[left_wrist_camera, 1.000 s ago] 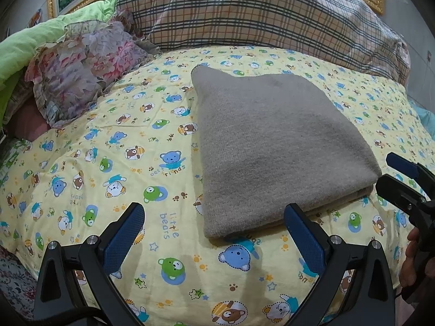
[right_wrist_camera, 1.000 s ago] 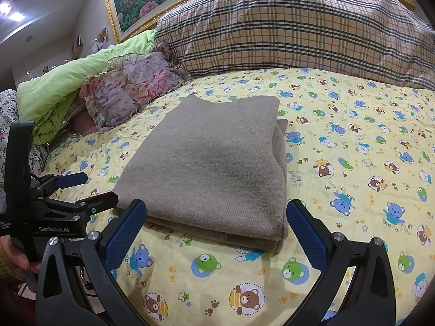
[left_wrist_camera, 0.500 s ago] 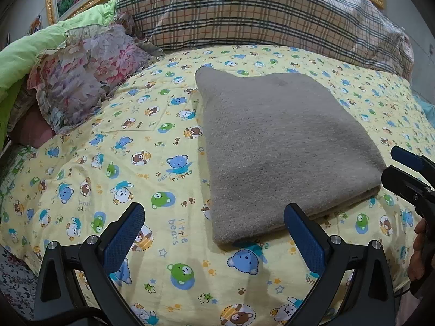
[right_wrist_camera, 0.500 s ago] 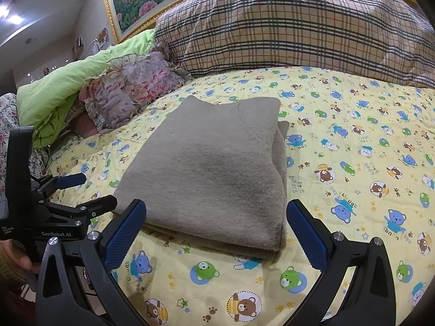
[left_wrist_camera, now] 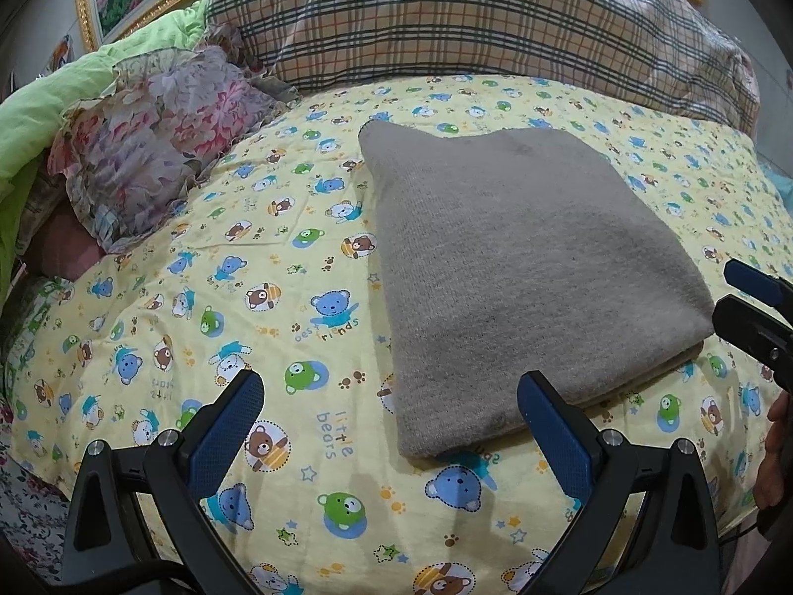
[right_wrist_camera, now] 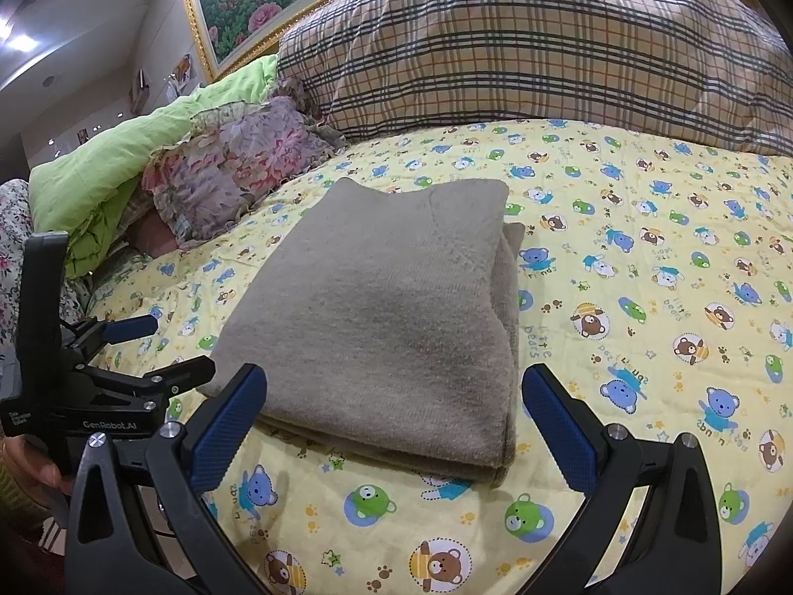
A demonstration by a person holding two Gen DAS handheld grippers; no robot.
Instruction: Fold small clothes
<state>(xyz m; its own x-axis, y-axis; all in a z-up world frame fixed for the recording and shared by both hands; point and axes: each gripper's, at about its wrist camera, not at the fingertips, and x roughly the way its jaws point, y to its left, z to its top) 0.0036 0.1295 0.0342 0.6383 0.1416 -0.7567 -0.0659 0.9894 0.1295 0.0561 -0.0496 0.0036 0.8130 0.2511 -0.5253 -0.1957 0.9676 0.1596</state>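
Room to move: bare bedsheet (left_wrist_camera: 277, 258) is seen on every side of the jumper (left_wrist_camera: 515, 258), with the widest strip toward the left gripper's side.
Far edge: a checked pillow (left_wrist_camera: 471, 15) is banked up behind the jumper, well apart from it.
Left side: a flowered cushion (left_wrist_camera: 148, 134) and a green quilt (right_wrist_camera: 114, 163) are crowded along that edge.
Near edge: the sheet is seen to drop away just below both grippers.
Jumper: grey-brown knit, folded into a thick flat stack, laid in the middle of the sheet; layered edges are shown at its near end, and a second fold sticks out on the right side in the right wrist view.
Left gripper (left_wrist_camera: 391, 426): fingers are spread wide, nothing is held; it is hung above the sheet, with its right blue pad over the jumper's near corner.
Right gripper (right_wrist_camera: 396, 416): fingers are spread wide too, nothing is gripped; the jumper's near edge is framed between the pads.
Containers: nothing can be reported.
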